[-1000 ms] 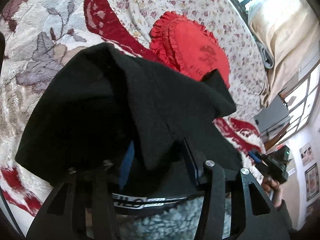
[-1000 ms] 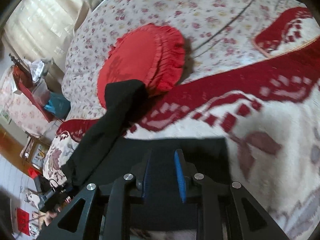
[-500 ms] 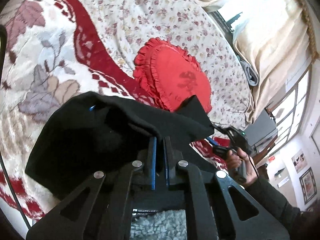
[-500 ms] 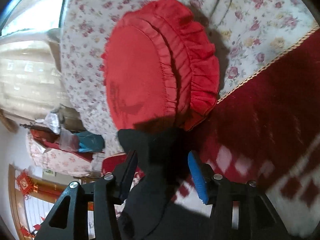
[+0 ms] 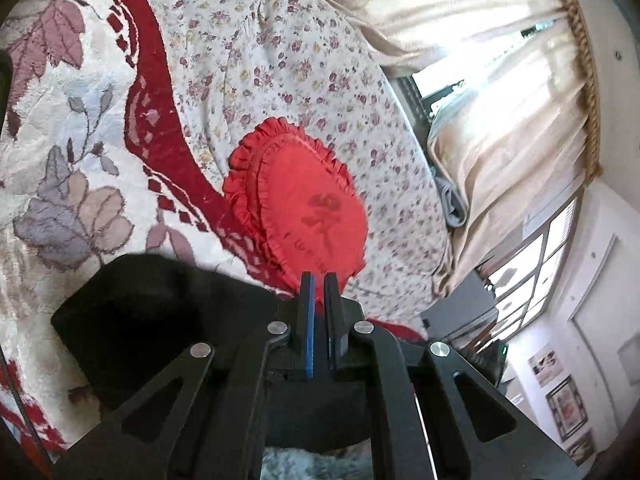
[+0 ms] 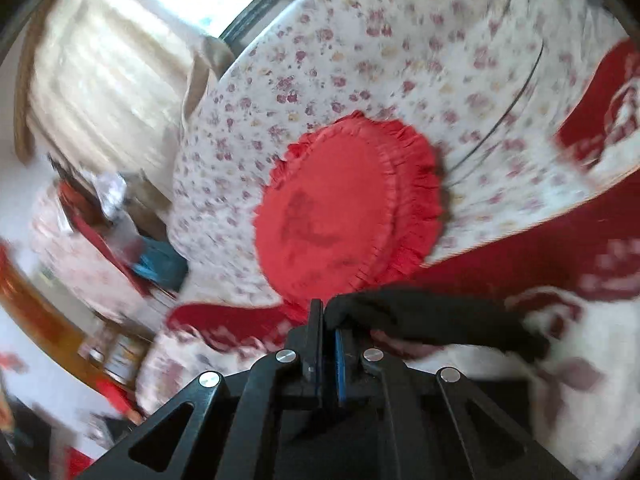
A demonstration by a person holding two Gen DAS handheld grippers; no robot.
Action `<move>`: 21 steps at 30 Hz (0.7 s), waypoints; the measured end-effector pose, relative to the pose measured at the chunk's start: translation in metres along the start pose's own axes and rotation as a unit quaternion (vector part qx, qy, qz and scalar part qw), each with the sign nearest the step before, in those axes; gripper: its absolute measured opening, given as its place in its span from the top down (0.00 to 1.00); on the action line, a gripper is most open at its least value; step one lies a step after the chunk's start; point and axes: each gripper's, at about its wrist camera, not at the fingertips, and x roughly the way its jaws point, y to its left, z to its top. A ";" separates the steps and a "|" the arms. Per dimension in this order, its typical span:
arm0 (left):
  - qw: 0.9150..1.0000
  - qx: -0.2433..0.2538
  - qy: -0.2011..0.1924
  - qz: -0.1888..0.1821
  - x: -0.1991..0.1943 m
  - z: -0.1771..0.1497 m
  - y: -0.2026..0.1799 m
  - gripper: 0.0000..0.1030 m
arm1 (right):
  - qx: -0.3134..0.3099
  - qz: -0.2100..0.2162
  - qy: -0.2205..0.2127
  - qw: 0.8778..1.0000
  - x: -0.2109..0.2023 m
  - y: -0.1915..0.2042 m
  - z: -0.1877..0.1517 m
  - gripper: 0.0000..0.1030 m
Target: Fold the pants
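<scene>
Both the left gripper and right gripper are clamped on the black pants, which stretch sideways between them over the blanket.

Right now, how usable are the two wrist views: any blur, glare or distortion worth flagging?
Left wrist view: sharp; the red cushion and black pants read clearly, but the window behind the curtain is blown out, and fisheye curvature bends the bed's edges. Right wrist view: motion blur smears the floral bedspread and the room at left; only the right gripper stays crisp.
</scene>
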 end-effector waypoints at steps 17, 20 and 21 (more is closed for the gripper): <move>0.984 -0.065 0.149 0.067 0.013 -0.049 0.051 0.57 | 0.069 -0.049 0.029 0.996 -0.039 -0.101 -0.065 0.87; 0.978 0.000 0.191 0.082 0.036 -0.061 0.040 0.57 | 0.085 -0.047 0.032 0.995 -0.050 -0.113 -0.079 0.87; 0.976 0.009 0.202 0.077 0.040 -0.065 0.038 0.57 | 0.092 -0.048 0.034 0.994 -0.053 -0.118 -0.083 0.86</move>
